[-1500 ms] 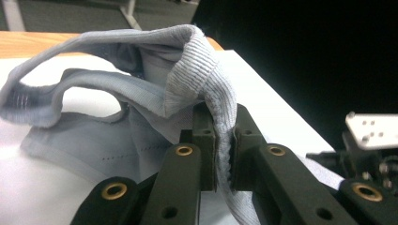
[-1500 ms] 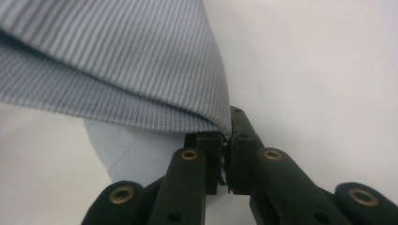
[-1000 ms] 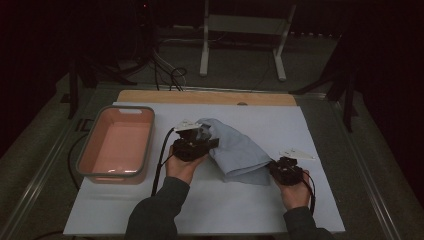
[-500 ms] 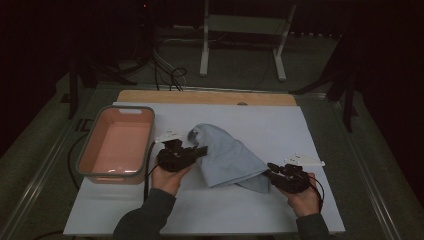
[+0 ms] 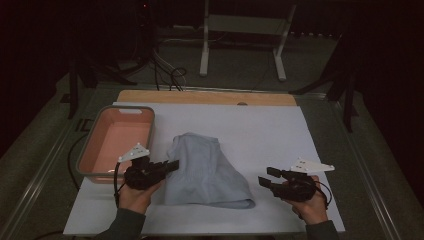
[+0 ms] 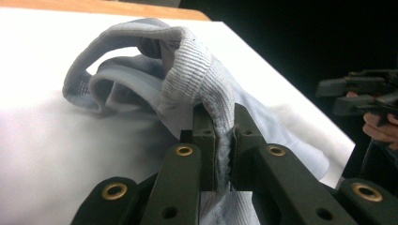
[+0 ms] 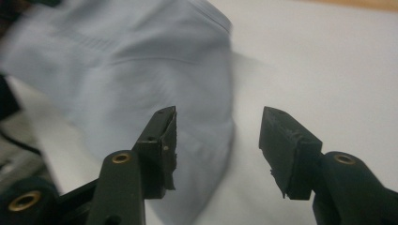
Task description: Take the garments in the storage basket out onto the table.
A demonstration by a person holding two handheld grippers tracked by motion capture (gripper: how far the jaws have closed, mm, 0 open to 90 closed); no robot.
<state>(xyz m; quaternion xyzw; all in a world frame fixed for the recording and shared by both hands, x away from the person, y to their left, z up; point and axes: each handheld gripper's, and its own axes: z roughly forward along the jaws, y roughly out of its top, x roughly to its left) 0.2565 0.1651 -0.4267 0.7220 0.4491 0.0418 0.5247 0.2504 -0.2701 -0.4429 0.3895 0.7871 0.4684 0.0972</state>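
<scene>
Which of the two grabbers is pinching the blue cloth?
The left gripper, beside the pink bin. Its jaws are clamped on a ribbed edge of the cloth. The right gripper has just been opening, with nothing between its jaws.

The right gripper has its two black jaws rising from the bottom edge, standing well apart with nothing between them; they have just been opening. The left jaw's tip lies over the lower part of a pale blue cloth, the right jaw's tip over bare white sheet. The cloth spreads from the upper left toward the middle, blurred, with faint seams running across it and a curved right edge that casts a soft shadow on the sheet. The sheet covers the counter to the right. At the top right corner a thin strip of wood shows. Dark, unclear shapes sit at the left edge.
</scene>
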